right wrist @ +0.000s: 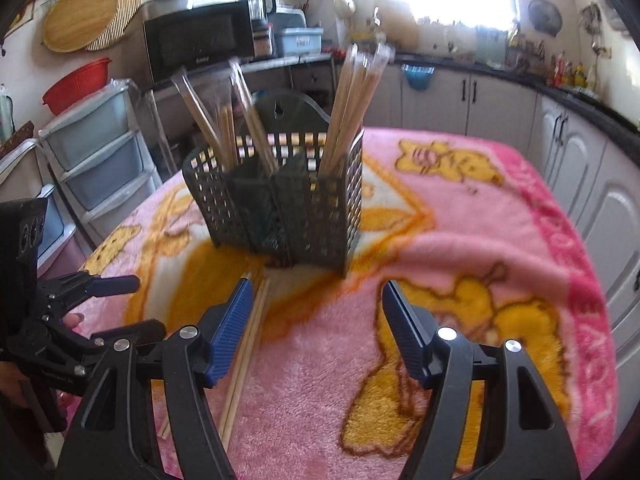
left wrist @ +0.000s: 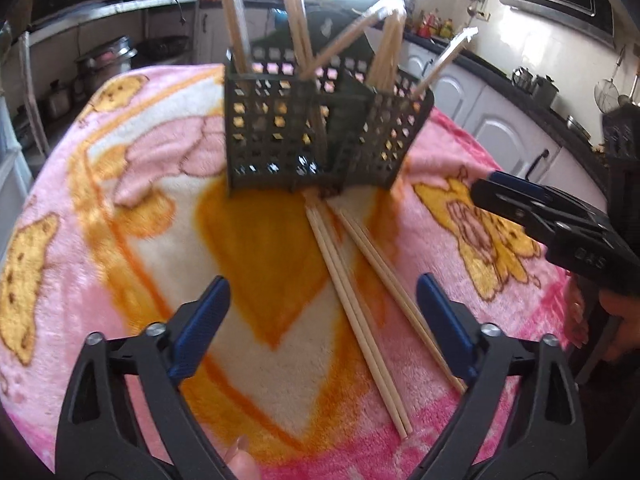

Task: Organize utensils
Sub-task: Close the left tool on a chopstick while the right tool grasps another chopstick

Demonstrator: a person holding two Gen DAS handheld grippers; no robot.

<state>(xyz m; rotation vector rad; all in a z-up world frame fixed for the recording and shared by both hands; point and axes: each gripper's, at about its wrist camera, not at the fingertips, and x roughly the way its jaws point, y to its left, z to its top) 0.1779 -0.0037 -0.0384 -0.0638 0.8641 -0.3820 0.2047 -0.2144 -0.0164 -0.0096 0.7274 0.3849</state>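
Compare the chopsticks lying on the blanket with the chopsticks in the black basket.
The loose wooden chopsticks lie flat on the pink blanket; the wooden chopsticks in the black perforated basket stand steeply, leaning. The loose ones form two close pairs; the basket ones are spread over separate compartments. Both sets are pale, thin wooden sticks.

The dark basket (left wrist: 320, 132) stands in the middle of the blanket-covered surface (left wrist: 120, 200), with chopsticks (left wrist: 236, 20) fanning out of its top and blocking the way from above. More loose chopsticks (left wrist: 356, 312) lie in front of it. Bare blanket is free on both sides. The right gripper (left wrist: 492, 188) hangs beside the basket.
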